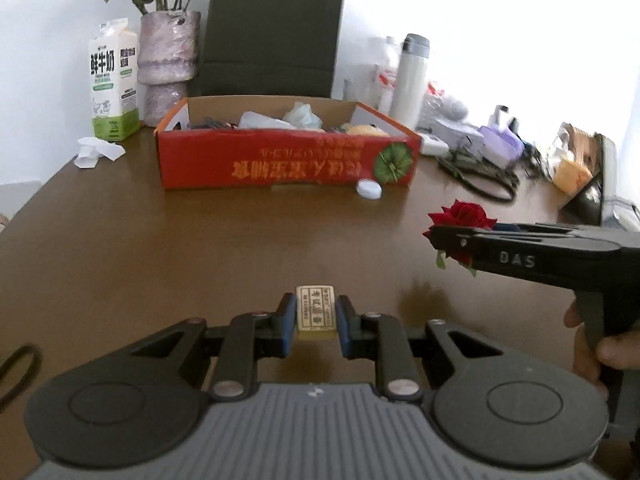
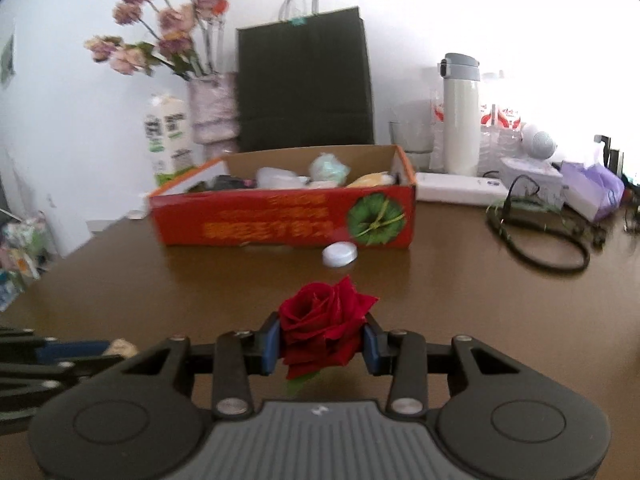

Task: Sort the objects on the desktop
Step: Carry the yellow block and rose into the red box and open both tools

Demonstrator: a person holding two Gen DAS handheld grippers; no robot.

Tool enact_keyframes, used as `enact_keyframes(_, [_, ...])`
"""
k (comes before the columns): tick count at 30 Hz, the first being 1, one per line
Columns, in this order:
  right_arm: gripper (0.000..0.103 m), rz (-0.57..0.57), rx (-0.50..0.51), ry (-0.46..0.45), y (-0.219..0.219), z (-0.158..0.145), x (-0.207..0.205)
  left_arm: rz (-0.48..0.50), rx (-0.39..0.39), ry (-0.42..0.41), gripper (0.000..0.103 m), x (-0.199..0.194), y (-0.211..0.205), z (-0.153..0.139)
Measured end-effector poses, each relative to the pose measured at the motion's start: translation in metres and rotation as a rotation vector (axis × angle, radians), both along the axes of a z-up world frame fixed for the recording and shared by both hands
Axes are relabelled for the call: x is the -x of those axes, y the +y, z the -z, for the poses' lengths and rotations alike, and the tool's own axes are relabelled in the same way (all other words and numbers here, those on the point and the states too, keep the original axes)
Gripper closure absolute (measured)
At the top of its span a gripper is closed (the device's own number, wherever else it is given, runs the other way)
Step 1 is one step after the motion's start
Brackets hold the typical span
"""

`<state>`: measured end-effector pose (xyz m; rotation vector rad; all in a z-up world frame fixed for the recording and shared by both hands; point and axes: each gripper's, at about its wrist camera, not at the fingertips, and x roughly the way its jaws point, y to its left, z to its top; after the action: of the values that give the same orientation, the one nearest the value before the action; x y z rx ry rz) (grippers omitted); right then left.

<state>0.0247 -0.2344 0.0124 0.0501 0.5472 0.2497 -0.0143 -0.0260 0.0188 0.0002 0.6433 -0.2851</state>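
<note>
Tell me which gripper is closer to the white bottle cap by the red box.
Right. The right gripper, holding the rose, sits just short of the white cap; the left gripper, gripping the eraser, is farther back.

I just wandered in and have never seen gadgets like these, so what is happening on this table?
A person is tidying a brown wooden table with two hand-held claws. The left claw grips a small cream rectangular eraser; the right claw grips a red fabric rose. Both are held above the table, facing the open red cardboard box of odds and ends.
</note>
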Motion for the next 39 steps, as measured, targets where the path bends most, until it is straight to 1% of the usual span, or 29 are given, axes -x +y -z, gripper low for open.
enact_keyframes(2, [0.064,-0.013,-0.010,-0.022,0.005,0.001,0.028,-0.007,-0.011,0.002,0.081,0.015,0.002,0.003])
enact_keyframes(5, [0.064,-0.017,0.004,-0.019,0.012,0.006,0.059,-0.018,0.010,0.006,0.081,0.035,0.006,0.002])
enact_keyframes(7, [0.064,-0.013,0.028,-0.029,0.014,0.006,0.081,-0.017,0.005,-0.019,0.081,0.048,0.005,-0.002])
enact_keyframes(10, [0.064,0.005,0.013,-0.040,0.012,0.006,0.109,-0.014,-0.010,-0.071,0.081,0.068,0.002,-0.007])
enact_keyframes(13, [0.064,0.033,0.015,-0.064,0.009,0.004,0.130,-0.017,-0.014,-0.085,0.081,0.083,0.000,-0.007])
enact_keyframes(15, [0.064,0.044,0.014,-0.077,0.007,-0.001,0.142,-0.012,0.009,-0.075,0.081,0.090,0.000,-0.009])
enact_keyframes(18, [0.064,0.052,0.011,-0.098,0.004,-0.008,0.156,-0.014,0.029,-0.094,0.081,0.103,0.002,-0.014])
enact_keyframes(24, [0.064,0.027,0.014,-0.133,0.010,-0.020,0.168,-0.025,0.039,-0.134,0.081,0.115,0.006,-0.025])
enact_keyframes(31, [0.064,0.023,0.011,-0.137,0.014,-0.022,0.165,-0.038,0.054,-0.139,0.081,0.109,0.009,-0.027])
enact_keyframes(34, [0.064,0.022,0.006,-0.134,0.015,-0.022,0.156,-0.042,0.061,-0.143,0.081,0.100,0.011,-0.026])
enact_keyframes(39, [0.064,0.026,-0.024,-0.121,0.014,-0.022,0.131,-0.048,0.073,-0.138,0.081,0.070,0.014,-0.027])
